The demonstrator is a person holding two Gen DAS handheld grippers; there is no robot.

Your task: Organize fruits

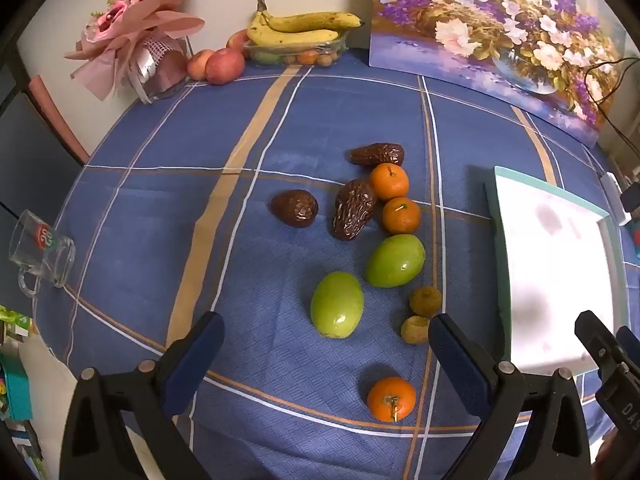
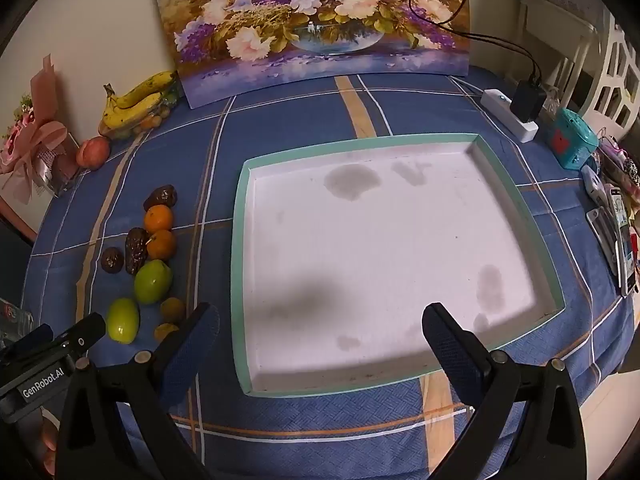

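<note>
Loose fruits lie on the blue checked tablecloth: two green fruits (image 1: pixel 337 305) (image 1: pixel 395 261), three oranges (image 1: pixel 391 398) (image 1: pixel 401 215) (image 1: pixel 389 181), three dark wrinkled fruits (image 1: pixel 294 208) (image 1: pixel 354 209) (image 1: pixel 377 154) and two small brownish fruits (image 1: pixel 425 301) (image 1: pixel 415 329). My left gripper (image 1: pixel 325 332) is open and empty, hovering just before the near green fruit. A white tray with a teal rim (image 2: pixel 238 216) is empty. My right gripper (image 2: pixel 320 324) is open and empty above the tray's near edge. The fruits show left of the tray in the right wrist view (image 2: pixel 152 282).
At the back stand a glass dish with bananas (image 1: pixel 298 28), apples (image 1: pixel 224 66), a pink bouquet (image 1: pixel 128 40) and a flower painting (image 2: pixel 320 16). A glass mug (image 1: pixel 40 256) lies at the left. A power strip (image 2: pixel 510 114), a teal box (image 2: pixel 572 144) and small items sit at the right edge.
</note>
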